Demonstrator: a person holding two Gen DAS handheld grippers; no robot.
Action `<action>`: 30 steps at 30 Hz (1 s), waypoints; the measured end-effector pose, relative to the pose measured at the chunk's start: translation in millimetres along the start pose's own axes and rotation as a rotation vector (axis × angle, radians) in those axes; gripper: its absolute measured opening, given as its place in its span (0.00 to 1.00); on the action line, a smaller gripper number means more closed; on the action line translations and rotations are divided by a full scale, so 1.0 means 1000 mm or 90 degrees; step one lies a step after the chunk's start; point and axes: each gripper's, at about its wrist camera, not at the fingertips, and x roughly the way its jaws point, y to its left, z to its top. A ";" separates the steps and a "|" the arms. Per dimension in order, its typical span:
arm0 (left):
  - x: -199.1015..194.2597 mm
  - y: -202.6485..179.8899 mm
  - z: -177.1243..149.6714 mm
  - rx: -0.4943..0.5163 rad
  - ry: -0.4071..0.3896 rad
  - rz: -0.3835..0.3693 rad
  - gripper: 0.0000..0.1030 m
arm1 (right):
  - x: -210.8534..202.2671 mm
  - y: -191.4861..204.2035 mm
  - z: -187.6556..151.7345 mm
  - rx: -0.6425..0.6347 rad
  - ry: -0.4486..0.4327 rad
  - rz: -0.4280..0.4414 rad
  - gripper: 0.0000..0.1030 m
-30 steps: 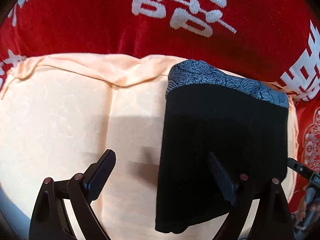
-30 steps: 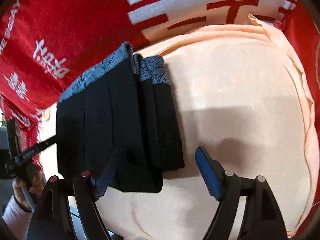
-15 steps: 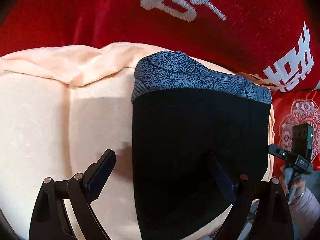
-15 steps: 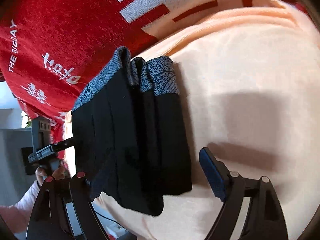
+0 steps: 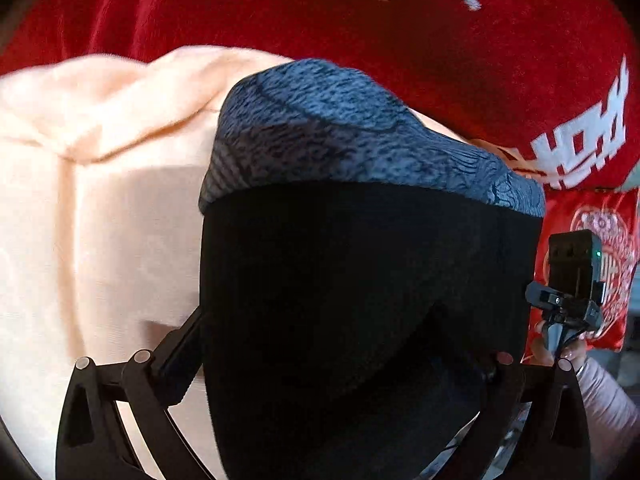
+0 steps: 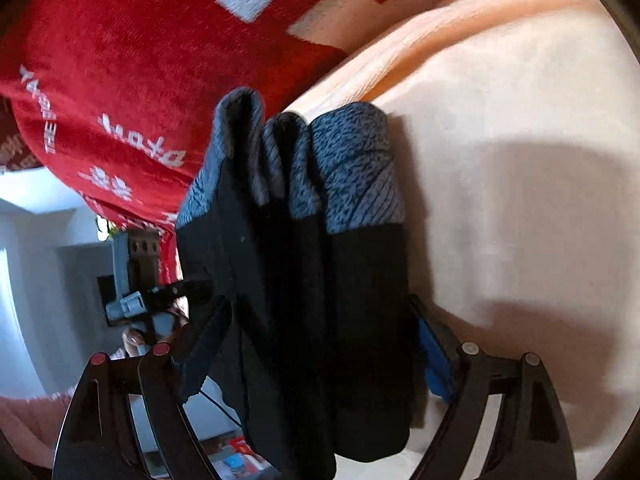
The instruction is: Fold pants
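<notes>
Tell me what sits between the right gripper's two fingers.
The folded black pants fill the gap between the right gripper's open fingers, seen in the right wrist view.

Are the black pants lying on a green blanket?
No, the black pants lie on a peach blanket, with a red cloth behind it.

The folded pants (image 5: 360,300) are black, with a band (image 5: 352,136) at twelve o'clock in blue-grey speckle with dark wavy lines. They lie on a pale peach sheet (image 5: 80,220). The blanket (image 5: 360,40) beyond is deep red with white lettering. One right finger pad (image 6: 434,354) is bright blue.
</notes>
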 end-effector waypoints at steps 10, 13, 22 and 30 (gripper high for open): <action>-0.016 -0.030 -0.012 0.004 -0.062 0.051 0.72 | -0.006 0.008 -0.002 0.009 0.011 -0.027 0.47; -0.023 -0.041 -0.020 0.012 -0.085 0.070 0.64 | -0.008 0.017 -0.002 0.001 0.010 -0.013 0.42; -0.064 -0.056 -0.047 0.016 -0.118 0.067 0.59 | -0.025 0.056 -0.026 -0.032 -0.005 0.023 0.39; -0.106 -0.040 -0.100 0.034 -0.110 0.064 0.59 | -0.019 0.084 -0.096 -0.007 -0.030 0.034 0.39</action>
